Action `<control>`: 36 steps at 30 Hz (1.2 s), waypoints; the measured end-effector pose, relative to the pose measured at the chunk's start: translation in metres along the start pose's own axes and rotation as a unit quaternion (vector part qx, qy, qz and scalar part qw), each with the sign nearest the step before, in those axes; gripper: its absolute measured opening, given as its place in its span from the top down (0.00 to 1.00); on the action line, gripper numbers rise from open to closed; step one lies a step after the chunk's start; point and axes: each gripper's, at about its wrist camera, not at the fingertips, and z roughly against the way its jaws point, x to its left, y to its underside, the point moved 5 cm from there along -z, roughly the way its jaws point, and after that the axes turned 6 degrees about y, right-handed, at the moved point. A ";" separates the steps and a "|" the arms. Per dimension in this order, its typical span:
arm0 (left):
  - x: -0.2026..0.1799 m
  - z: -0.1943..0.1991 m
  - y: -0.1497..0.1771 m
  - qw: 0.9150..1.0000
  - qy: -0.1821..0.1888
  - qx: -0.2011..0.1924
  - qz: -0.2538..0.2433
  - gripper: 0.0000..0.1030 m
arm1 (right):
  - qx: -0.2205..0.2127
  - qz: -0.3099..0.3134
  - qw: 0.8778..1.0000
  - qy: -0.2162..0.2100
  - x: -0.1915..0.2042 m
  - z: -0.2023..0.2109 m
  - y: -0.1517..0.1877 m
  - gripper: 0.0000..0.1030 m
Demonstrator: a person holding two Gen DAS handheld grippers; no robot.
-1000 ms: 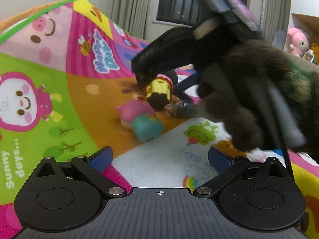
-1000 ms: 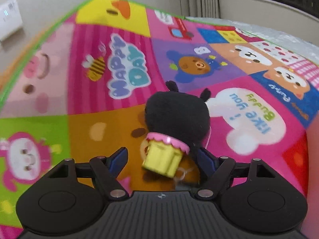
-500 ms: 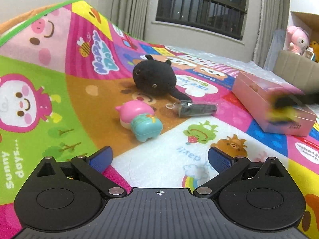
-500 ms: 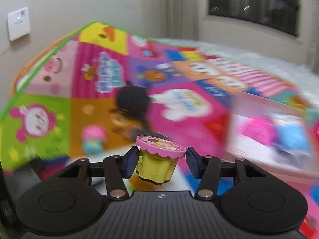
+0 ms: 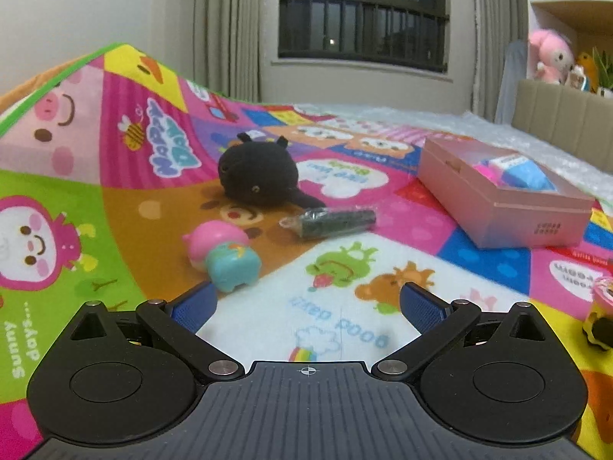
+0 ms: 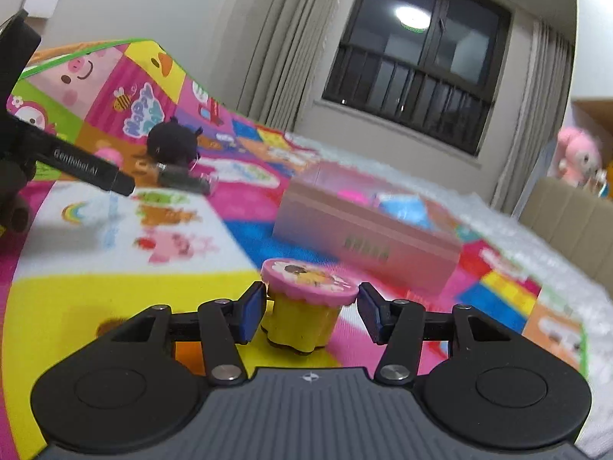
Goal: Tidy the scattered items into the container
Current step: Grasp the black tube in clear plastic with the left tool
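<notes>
Yellow and pink: the small toy cup [image 6: 306, 306] we tracked had a ribbed yellow body and a flat pink scalloped lid with a cartoon print. We logged it low in the centre of the right wrist view, upright, held between the blue pads [image 6: 251, 312] of the right gripper [image 6: 310, 308], which was clamped on its body. In the left wrist view the same toy showed only at the far right edge, blurred.

The pink box [image 6: 364, 241], our container, sat right of centre in the right wrist view, beyond the toy and apart from it, open on top, with a blue item [image 5: 517, 174] and a pink item [image 5: 484, 172] inside. Nothing stood between toy and box except bare play mat [image 6: 115, 299].

The left gripper [image 5: 306, 304] had its jaws spread wide with nothing between them, over the mat. Ahead of it, centre-left, we noted a black plush [image 5: 258, 180], a pink and teal figure [image 5: 222, 255] just beside the left pad, and a dark wrapped tube [image 5: 333, 222] lying flat. A pink plush [image 5: 549, 53] sat on a shelf at upper right.
</notes>
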 end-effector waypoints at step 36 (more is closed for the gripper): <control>-0.035 -0.076 -0.049 0.999 -0.007 0.048 0.013 0.16 | 0.042 -0.353 0.934 -0.046 -0.112 -0.049 0.036 0.00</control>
